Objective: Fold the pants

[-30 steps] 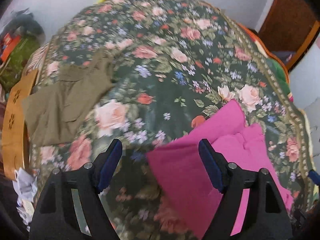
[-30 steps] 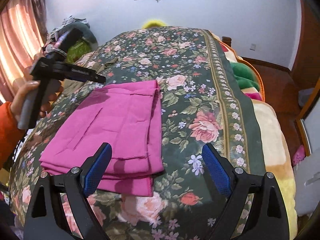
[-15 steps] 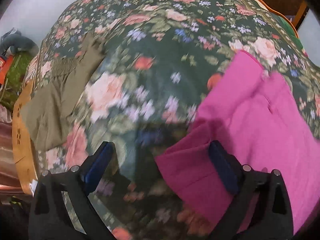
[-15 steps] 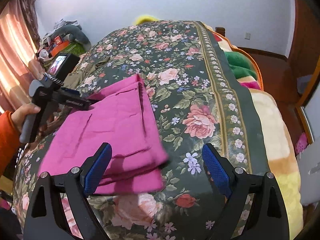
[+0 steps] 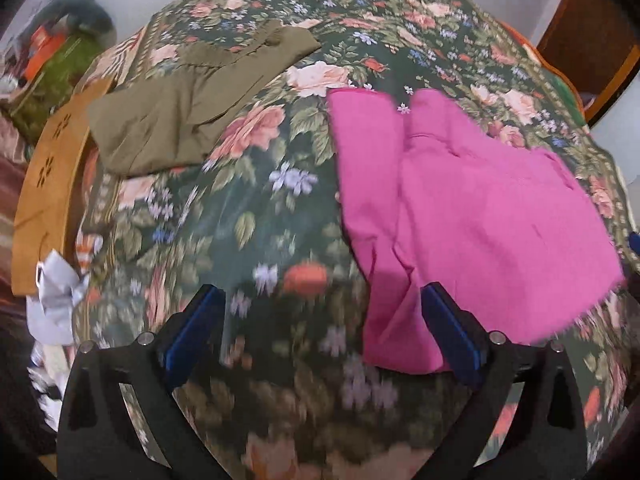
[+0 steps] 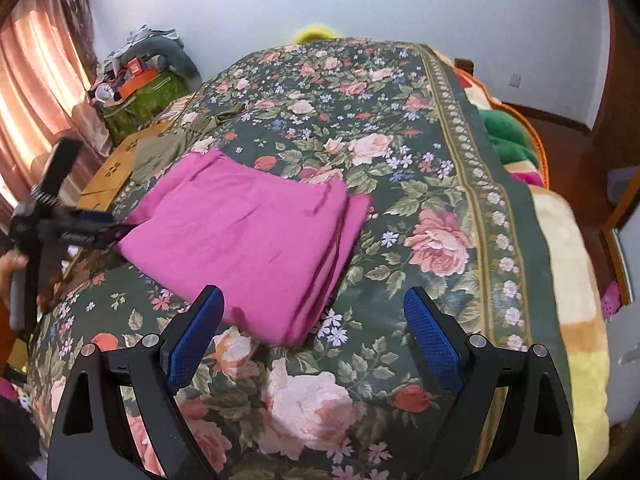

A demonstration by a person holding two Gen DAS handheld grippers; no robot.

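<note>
1. The pink pants (image 6: 244, 236) lie folded in a flat stack on the floral bedspread (image 6: 400, 184), toward its left side.
2. The left gripper (image 5: 320, 336) stands spread wide at the stack's near corner; its jaws have just been opening, and its right pad overlaps the cloth edge without pinching it.
3. The right gripper (image 6: 316, 332) hangs open over the stack's near edge, holding nothing.
4. An olive garment (image 5: 192, 108) lies apart, farther up the bed.

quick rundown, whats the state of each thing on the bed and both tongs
pink pants: folded in a flat stack on the bed, held by nothing
olive pants: lying loose and rumpled, not folded
left tongs: open, empty, one finger over the pink pants' edge
right tongs: open, empty
floral bedspread: spread over the bed
</note>
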